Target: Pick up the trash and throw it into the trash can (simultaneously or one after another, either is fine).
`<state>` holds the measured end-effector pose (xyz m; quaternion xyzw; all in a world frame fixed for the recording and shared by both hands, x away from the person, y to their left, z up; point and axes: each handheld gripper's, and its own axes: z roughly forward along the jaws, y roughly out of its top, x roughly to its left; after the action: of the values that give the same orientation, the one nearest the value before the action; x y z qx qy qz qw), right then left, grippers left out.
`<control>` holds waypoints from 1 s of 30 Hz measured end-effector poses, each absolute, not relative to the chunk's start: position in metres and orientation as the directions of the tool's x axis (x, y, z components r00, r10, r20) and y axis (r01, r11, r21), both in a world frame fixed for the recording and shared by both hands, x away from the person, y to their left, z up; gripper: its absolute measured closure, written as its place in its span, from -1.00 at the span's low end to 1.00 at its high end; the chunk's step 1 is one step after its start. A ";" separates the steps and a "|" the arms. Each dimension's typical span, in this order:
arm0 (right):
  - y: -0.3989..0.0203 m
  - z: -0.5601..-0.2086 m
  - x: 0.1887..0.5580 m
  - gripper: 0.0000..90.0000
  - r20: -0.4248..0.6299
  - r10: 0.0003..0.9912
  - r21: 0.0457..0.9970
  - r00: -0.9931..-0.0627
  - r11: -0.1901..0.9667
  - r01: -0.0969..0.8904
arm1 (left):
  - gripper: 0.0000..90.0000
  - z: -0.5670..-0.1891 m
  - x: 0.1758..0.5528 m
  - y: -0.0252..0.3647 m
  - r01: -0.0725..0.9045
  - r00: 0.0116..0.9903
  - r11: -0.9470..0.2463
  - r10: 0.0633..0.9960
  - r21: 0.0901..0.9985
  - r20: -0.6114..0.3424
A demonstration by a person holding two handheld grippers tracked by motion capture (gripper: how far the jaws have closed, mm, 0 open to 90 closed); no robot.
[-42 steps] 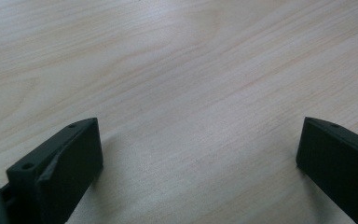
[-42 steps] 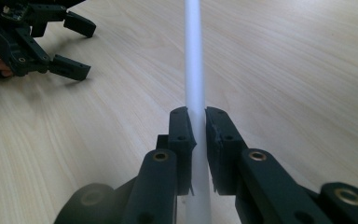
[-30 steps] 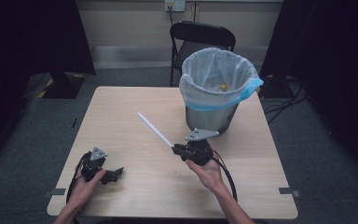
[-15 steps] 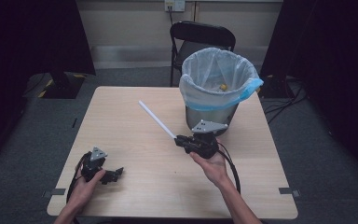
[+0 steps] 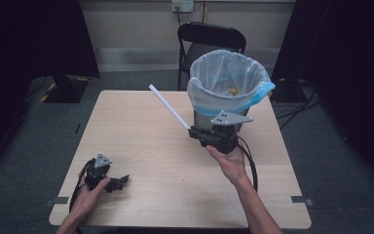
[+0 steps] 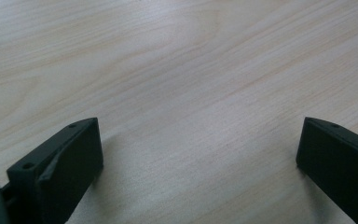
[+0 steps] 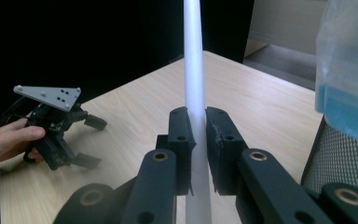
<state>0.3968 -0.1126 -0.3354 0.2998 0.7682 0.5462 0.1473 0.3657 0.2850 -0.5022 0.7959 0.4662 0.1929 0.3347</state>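
Right hand-held gripper (image 5: pixel 195 132) is squeezed shut on a long white stick (image 5: pixel 169 107). In the right gripper view, the stick (image 7: pixel 195 70) runs straight out ahead between the jaws. The bin (image 5: pixel 228 85) with its clear bag stands just behind this hand-held gripper, so this hand is much nearer to it. Left hand-held gripper (image 5: pixel 121 181) rests low on the pale wood bench (image 5: pixel 141 141), well apart, with jaws wide open and nothing in them. The room around is dark, with a black chair (image 5: pixel 209 36) behind the bin.

A square, light wooden table (image 5: pixel 141 131) carries the things. A metal mesh waste bin lined with a clear and blue plastic bag (image 5: pixel 229 85) stands at its far right corner. The left gripper (image 5: pixel 108 180) rests near the near left corner.
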 end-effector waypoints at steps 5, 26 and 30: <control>-0.115 -0.321 0.398 0.80 0.087 0.621 0.937 -0.779 0.214 0.275 | -1.00 -0.502 0.366 0.285 0.613 0.491 -0.342 0.871 0.713 -0.005; -0.137 -0.262 0.421 0.80 0.066 0.638 0.965 -0.767 0.154 0.211 | -1.00 -0.502 0.366 0.285 0.613 0.491 -0.341 0.871 0.713 -0.005; -0.143 -0.253 0.426 0.80 0.056 0.653 0.967 -0.756 0.154 0.205 | -1.00 -0.502 0.366 0.285 0.612 0.491 -0.342 0.871 0.713 -0.005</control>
<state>0.4265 -0.1432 -0.2534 0.2918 0.7347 0.5815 0.1926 0.3657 0.2850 -0.5022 0.7960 0.4659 0.1930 0.3348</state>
